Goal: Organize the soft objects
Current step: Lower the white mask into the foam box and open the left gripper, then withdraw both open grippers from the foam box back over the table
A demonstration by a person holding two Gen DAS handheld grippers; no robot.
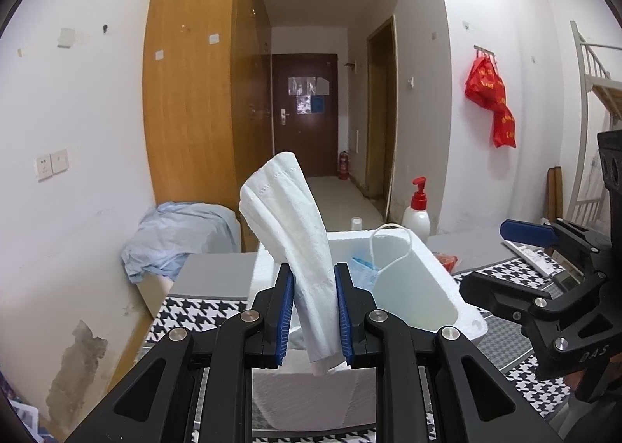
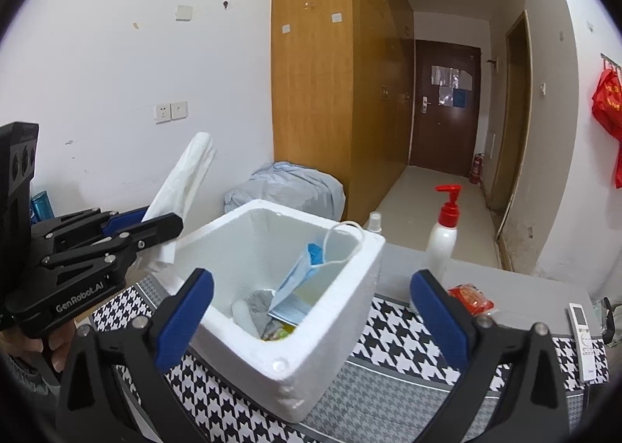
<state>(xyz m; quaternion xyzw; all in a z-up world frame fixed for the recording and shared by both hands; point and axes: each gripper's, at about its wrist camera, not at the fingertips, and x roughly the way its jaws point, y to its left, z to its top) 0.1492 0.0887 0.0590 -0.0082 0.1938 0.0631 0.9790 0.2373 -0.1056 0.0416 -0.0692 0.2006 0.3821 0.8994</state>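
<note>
My left gripper (image 1: 313,275) is shut on a folded white tissue (image 1: 287,217), which sticks up tilted over the near rim of a white foam box (image 1: 447,279). In the right wrist view the left gripper (image 2: 155,219) holds the tissue (image 2: 186,178) just left of the box (image 2: 330,345). A blue face mask (image 2: 299,279) leans inside the box with its ear loop over the far wall, above a grey cloth (image 2: 260,303). My right gripper (image 2: 311,279) stands wide open in front of the box, touching nothing. It also shows at the right, right gripper (image 1: 501,260).
The box stands on a houndstooth table cover (image 2: 388,326). A white pump bottle (image 2: 443,233) with a red top, a red snack packet (image 2: 470,299) and a white remote (image 2: 585,338) lie to the right. A pale blue cloth heap (image 2: 287,186) lies behind by the wardrobe.
</note>
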